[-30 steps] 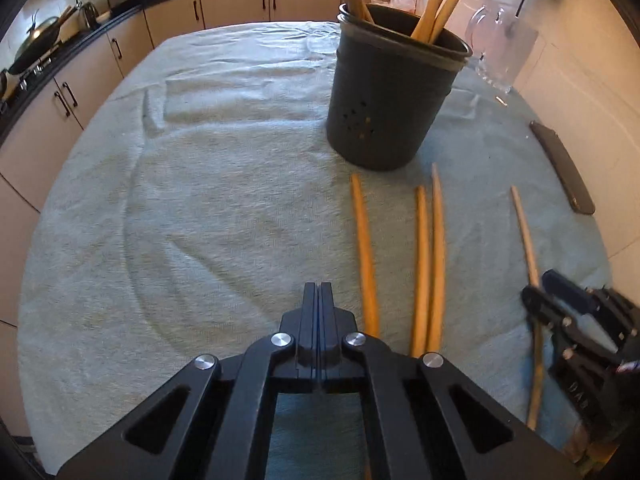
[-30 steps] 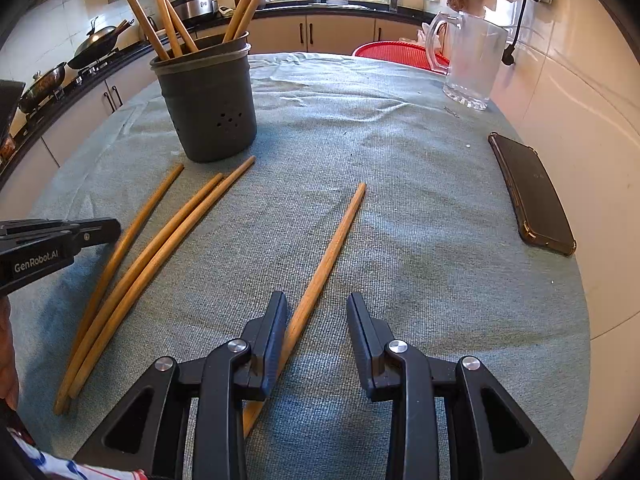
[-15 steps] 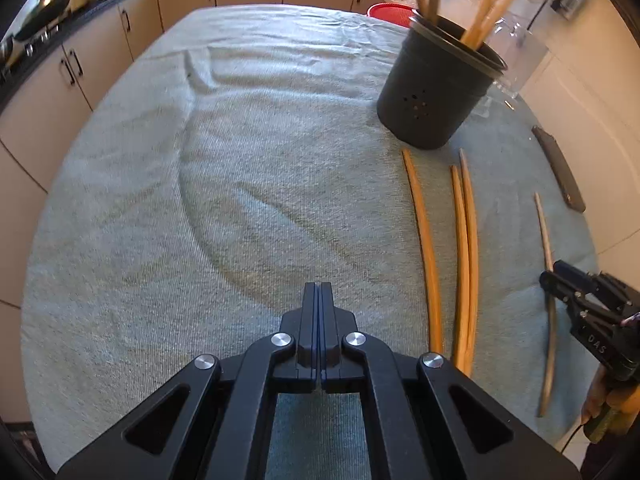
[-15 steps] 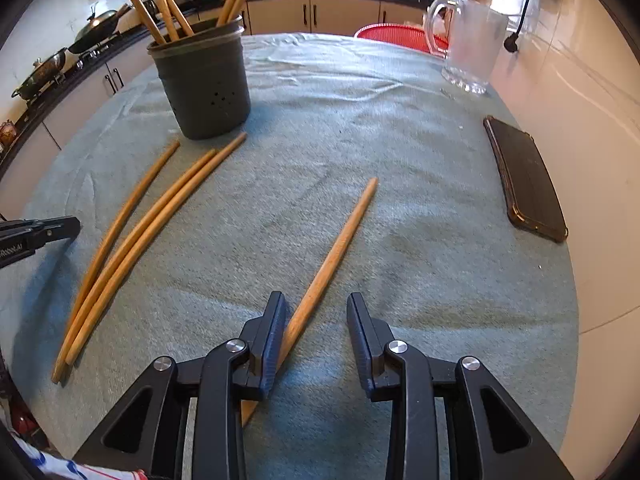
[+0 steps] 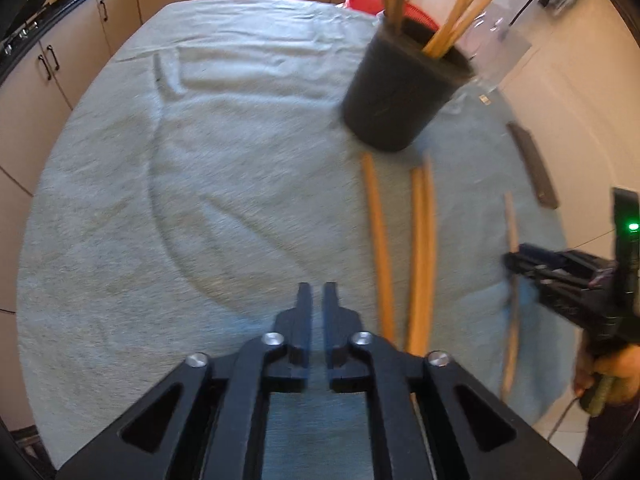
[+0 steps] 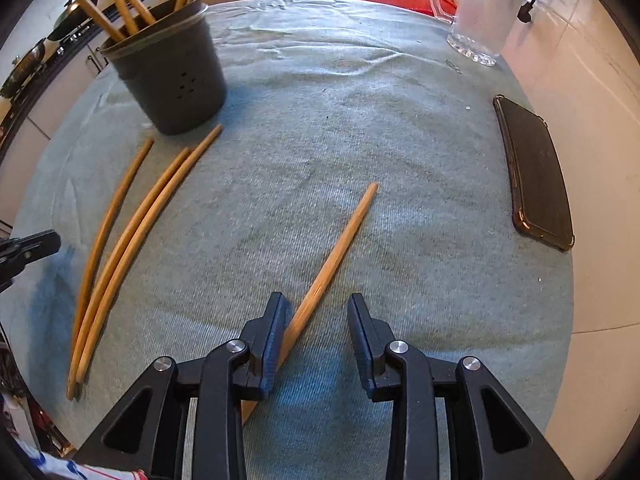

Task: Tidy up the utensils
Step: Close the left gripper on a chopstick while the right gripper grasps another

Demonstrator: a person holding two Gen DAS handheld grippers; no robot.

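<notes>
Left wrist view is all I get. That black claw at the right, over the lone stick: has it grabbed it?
Observer: No. The right gripper is open; the stick lies on the cloth between its fingers, near the left one.
Visitor: And the dark slab by the wall?
Observer: A phone in a dark case, lying flat.
Visitor: The blurry pot?
Observer: The holder has small holes in its wall.

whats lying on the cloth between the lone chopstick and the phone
Nothing: in the right wrist view only bare cloth lies between the lone chopstick and the phone.
</notes>
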